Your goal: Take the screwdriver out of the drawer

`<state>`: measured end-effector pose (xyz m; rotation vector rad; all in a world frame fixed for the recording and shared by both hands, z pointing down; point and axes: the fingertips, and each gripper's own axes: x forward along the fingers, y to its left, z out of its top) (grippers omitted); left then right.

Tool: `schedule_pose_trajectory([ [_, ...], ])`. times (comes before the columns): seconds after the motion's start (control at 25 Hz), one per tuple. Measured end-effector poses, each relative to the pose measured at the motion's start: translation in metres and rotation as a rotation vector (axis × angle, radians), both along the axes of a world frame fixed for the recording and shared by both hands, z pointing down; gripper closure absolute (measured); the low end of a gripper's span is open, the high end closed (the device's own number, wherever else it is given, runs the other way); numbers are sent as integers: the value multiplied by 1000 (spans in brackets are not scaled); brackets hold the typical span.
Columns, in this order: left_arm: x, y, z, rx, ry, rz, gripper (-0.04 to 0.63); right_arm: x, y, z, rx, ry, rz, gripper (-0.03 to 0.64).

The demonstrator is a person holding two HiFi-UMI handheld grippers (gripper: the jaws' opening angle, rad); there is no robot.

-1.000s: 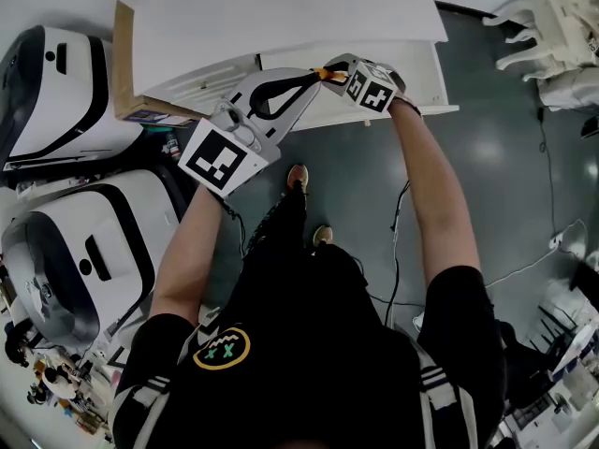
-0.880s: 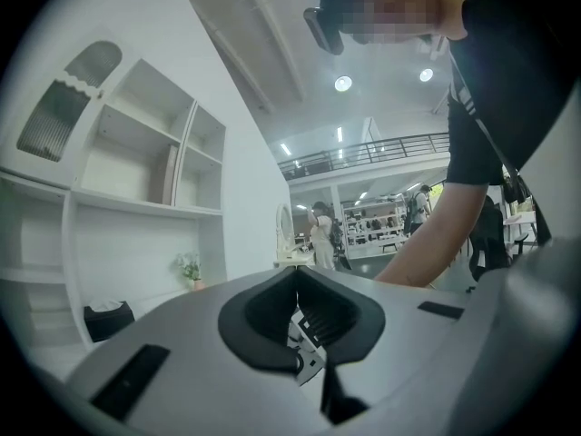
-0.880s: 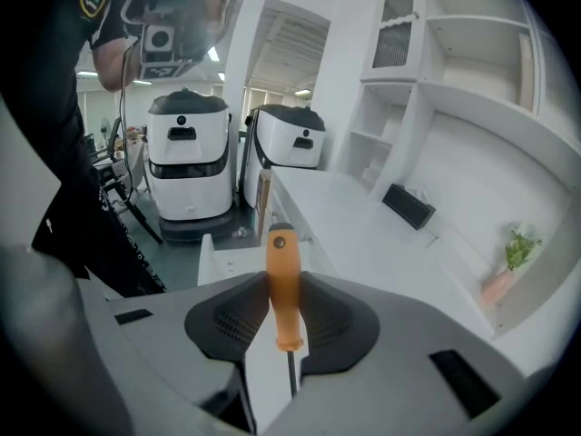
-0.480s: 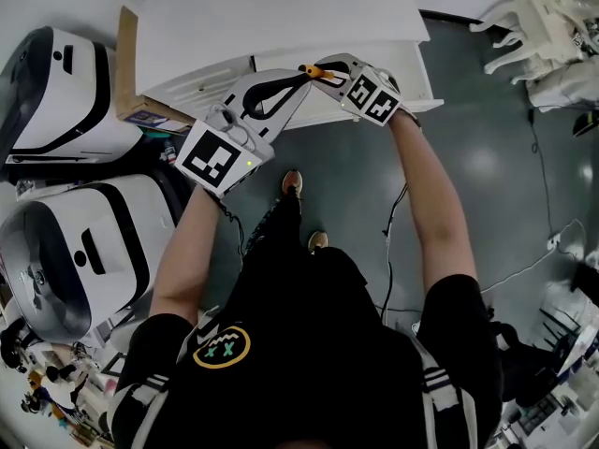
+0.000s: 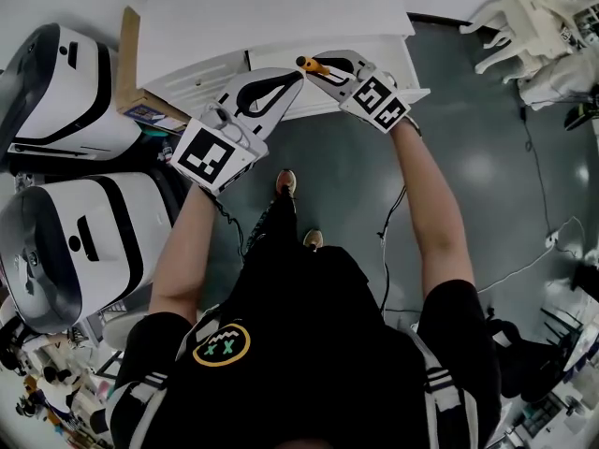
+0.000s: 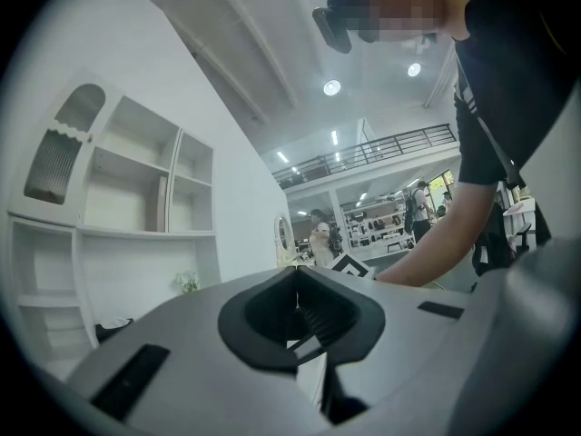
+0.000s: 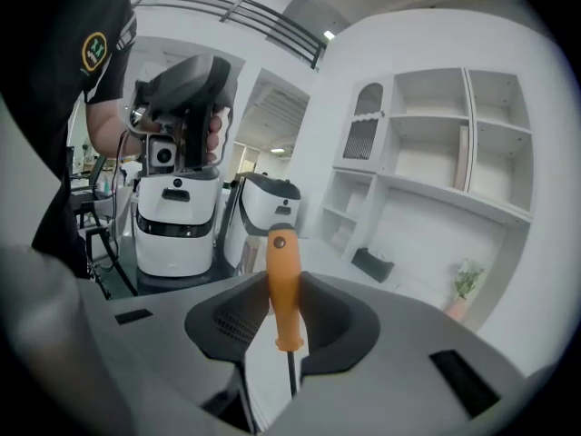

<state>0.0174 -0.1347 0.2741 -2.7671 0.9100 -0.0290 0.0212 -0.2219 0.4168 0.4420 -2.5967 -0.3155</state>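
The screwdriver (image 7: 283, 284) has an orange handle and a thin dark shaft. It stands upright between the pads of my right gripper (image 7: 283, 291), which is shut on it. In the head view the orange handle (image 5: 309, 64) pokes out of my right gripper (image 5: 315, 67), above the white drawer (image 5: 402, 87) under the white table top (image 5: 271, 17). My left gripper (image 5: 296, 76) is just left of it, fingertips together and nothing held. Its closed tips (image 6: 296, 271) point at a white wall in the left gripper view.
Two large white-and-black machines (image 5: 56, 92) (image 5: 75, 241) stand at the left, with a cardboard box (image 5: 131, 64) by the table. White furniture (image 5: 543, 36) lies at the top right. Cables (image 5: 393, 223) run over the dark floor. White wall shelves (image 7: 454, 171) face the grippers.
Both grippers have risen in front of the table. The right one has lifted the screwdriver up and to the left, away from the drawer. The left one has moved alongside it.
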Motion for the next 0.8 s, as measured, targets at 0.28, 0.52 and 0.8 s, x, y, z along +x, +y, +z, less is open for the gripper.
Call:
schedule_pose_trajectory([
  [0.28,12,38,-9,16,-5,-3,575,12,49,-45,43,-98,-2,486],
  [0.52,27,73,-16,33,-6,-8,575,26,92,-72,81,-154,-3,486],
  [0.8,38,113,-22,41,-8,-17,575,42,140,-99,109,-221,-6,486],
])
